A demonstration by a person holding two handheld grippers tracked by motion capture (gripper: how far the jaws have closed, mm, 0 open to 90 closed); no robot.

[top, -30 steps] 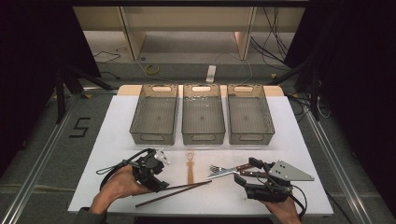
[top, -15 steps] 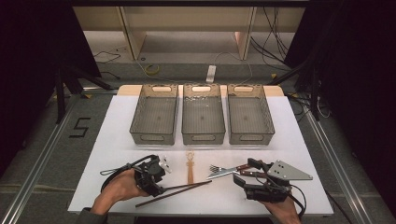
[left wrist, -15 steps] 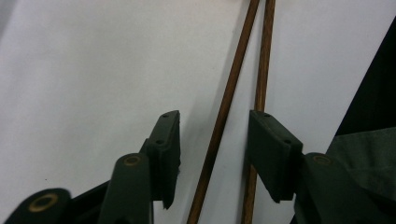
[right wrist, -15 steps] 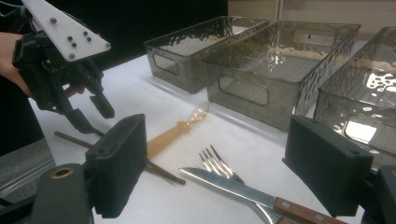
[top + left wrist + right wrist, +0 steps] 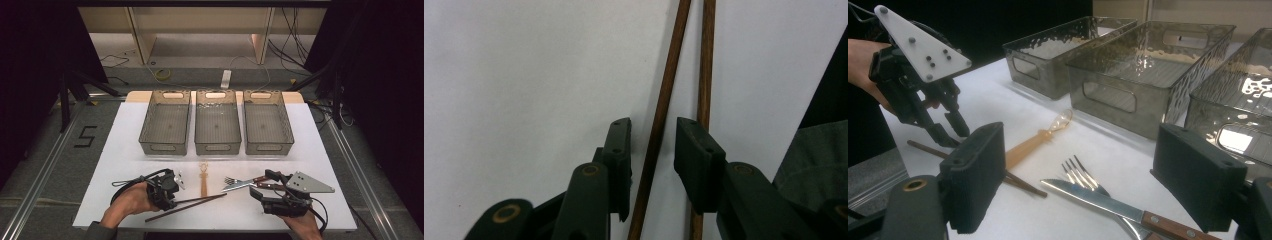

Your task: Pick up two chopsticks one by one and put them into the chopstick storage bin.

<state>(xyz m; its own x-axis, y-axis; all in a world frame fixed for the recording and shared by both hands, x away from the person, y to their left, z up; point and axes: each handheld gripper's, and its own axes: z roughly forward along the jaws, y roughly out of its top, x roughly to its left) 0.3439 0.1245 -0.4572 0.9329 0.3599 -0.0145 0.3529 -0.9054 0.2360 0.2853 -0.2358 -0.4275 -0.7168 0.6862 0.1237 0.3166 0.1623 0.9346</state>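
Two brown chopsticks (image 5: 185, 205) lie slanted near the table's front edge. My left gripper (image 5: 170, 199) stands over their left part. In the left gripper view my left gripper (image 5: 653, 135) is open, with one chopstick (image 5: 669, 85) between the jaws and the other chopstick (image 5: 707, 55) running under the right jaw. An amber spoon (image 5: 203, 179) lies in the middle. To its right a fork (image 5: 231, 180) and a wood-handled knife (image 5: 245, 184) lie crossed. My right gripper (image 5: 265, 182) is wide open at their handles, holding nothing. My right gripper (image 5: 1083, 150) frames the fork (image 5: 1082, 172) and knife (image 5: 1098, 200).
Three empty grey see-through bins (image 5: 162, 147) (image 5: 217, 148) (image 5: 270, 148) stand in a row across the middle of the white table (image 5: 325, 165). Dark floor with cables surrounds the table. The left gripper (image 5: 948, 127) and spoon (image 5: 1030, 144) also appear in the right gripper view.
My left gripper has crept slightly right and down onto the chopsticks. The right gripper and the cutlery have hardly moved.
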